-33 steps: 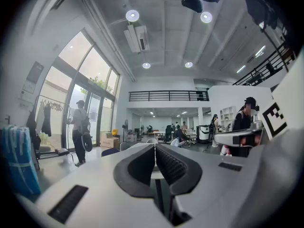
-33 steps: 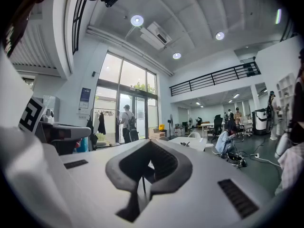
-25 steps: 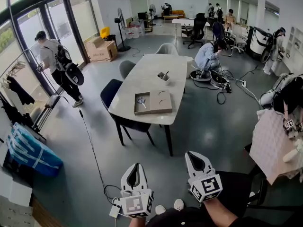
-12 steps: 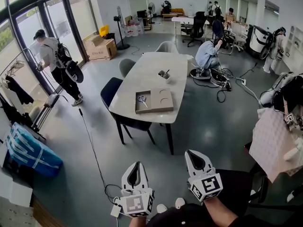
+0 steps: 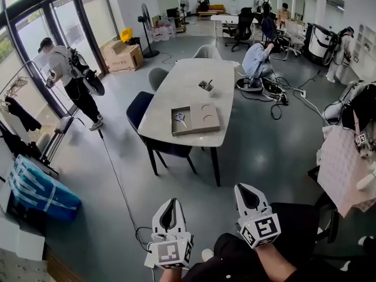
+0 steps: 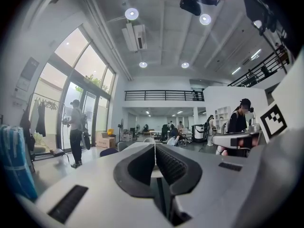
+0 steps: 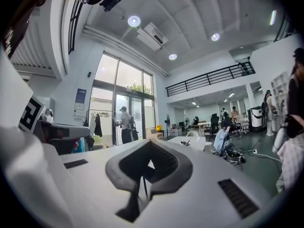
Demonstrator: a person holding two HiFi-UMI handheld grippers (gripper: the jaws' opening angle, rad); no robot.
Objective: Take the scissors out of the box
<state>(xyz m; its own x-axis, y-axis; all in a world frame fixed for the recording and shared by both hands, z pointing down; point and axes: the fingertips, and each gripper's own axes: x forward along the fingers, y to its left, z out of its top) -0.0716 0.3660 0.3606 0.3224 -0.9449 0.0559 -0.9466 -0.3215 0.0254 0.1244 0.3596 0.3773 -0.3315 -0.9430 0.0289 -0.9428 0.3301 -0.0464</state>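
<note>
Head view: a long white table (image 5: 187, 84) stands in a big room with a grey floor (image 5: 258, 151). The flat box (image 5: 204, 120) lies at the table's near end, with the scissors (image 5: 178, 117) in its left part. Chairs (image 5: 141, 107) crowd the left edge. The right edge has open floor. The left gripper (image 5: 170, 203) and right gripper (image 5: 247, 190) are well apart from the table, jaws together, holding nothing.

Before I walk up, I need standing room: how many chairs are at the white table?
3: dark chair and grey chair on its left side, pale chair at its far end; the tabletop may hide more.
</note>
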